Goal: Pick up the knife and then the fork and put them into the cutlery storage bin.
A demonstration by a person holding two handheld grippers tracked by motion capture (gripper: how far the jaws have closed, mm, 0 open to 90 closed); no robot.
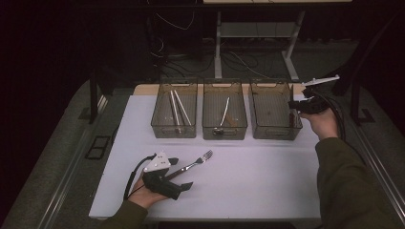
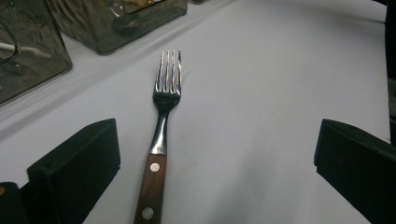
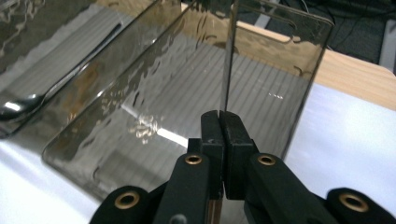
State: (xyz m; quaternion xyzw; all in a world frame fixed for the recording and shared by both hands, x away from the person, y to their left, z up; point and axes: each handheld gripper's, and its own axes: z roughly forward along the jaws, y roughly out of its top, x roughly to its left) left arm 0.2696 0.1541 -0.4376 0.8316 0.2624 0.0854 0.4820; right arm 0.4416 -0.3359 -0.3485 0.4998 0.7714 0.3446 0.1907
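Three clear bins stand in a row at the far side of the worktop [image 1: 267,181], and we judge the sorting of cutlery about half done: the left bin [image 1: 175,129] already holds two long pale sticks, the middle bin [image 1: 224,130] a spoon-like piece, while the right bin [image 1: 273,128] has nothing on its floor that we can see. Our right claw [image 3: 219,114] is pressed fully together on a thin metal blade [image 3: 227,70], most likely a knife, which rises straight ahead of its tips; the right bin lies just beyond and below the claw, its near wall directly under the blade, so lowering the piece in is what we reckon comes next. One fork [image 2: 161,135] remains on the worktop. Our left claw [image 1: 180,173] rests spread wide, holding nothing, low over the worktop, and the fork lies between its two black halves, nearer the left one, its wooden handle toward us and its tines pointing away. Neither half touches it, so gripping the fork and binning it is left.
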